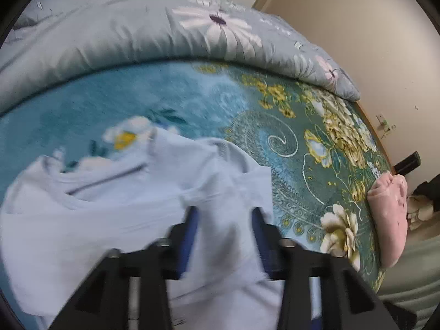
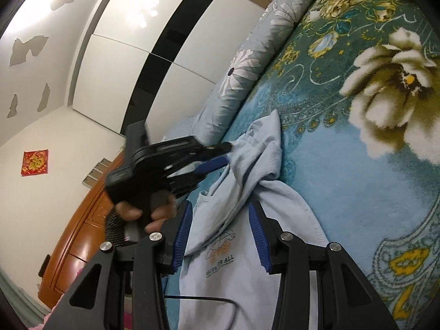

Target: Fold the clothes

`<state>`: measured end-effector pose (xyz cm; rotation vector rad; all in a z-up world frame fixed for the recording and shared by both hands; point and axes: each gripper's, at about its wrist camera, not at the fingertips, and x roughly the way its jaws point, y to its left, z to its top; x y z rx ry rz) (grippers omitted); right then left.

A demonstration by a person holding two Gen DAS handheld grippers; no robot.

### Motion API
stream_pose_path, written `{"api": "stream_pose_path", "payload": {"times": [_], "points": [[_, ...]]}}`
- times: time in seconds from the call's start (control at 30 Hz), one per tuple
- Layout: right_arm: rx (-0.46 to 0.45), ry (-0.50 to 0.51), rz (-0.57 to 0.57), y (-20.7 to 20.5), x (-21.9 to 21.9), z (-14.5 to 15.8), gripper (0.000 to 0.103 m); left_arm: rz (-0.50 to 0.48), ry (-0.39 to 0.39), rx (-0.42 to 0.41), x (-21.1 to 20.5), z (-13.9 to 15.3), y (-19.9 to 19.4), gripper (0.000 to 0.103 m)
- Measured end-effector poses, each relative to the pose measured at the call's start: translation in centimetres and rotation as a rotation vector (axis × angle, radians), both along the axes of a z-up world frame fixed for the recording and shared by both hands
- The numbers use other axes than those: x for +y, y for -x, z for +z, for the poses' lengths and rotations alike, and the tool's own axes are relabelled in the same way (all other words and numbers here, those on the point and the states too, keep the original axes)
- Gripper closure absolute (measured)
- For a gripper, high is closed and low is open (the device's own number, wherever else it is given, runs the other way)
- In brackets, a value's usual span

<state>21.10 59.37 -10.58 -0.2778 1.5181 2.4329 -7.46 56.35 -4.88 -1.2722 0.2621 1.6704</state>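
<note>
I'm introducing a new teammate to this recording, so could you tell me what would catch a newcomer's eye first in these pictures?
First comes the teal floral blanket covering the bed, with big cream flowers. On it lies a rumpled pale blue T-shirt with a small chest print; the left gripper pinches its bunched upper part, while the right gripper hangs open over the chest. A grey daisy-print quilt lies along the blanket's far side, and a rolled pink cloth at its right edge.

Pale blue shirt (image 1: 110, 220) on teal floral blanket (image 1: 192, 96); grey daisy-print quilt (image 1: 110, 35).
</note>
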Motion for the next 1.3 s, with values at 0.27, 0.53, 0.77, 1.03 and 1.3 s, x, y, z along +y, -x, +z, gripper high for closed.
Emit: {"api": "stream_pose_path", "payload": {"times": [0.27,0.53,0.77,1.03,1.3], "points": [[-0.067,-0.02,-0.026,0.2,0.1,-0.7,0.059,0.164,0.02,0.319,-12.2,3.0,2.7,0.041],[-0.146,-0.07,-0.025,1.1,-0.4,-1.0,0.059,0.413,0.207,0.222,-19.8,-4.4,8.8,0.04],[-0.182,-0.099,-0.026,1.1,-0.6,-0.9,0.059,0.401,0.092,0.135,-23.4,-3.4,7.1,0.041],[-0.355,-0.092,0.027,-4.8,-1.4,-1.3,0.057,0.247,0.004,-0.047,-30.1,-4.6,0.1,0.041],[-0.361,-0.061,0.132,-12.6,-5.3,-2.7,0.055,0.171,-0.046,-0.158,-35.5,-5.7,-5.8,0.039]]}}
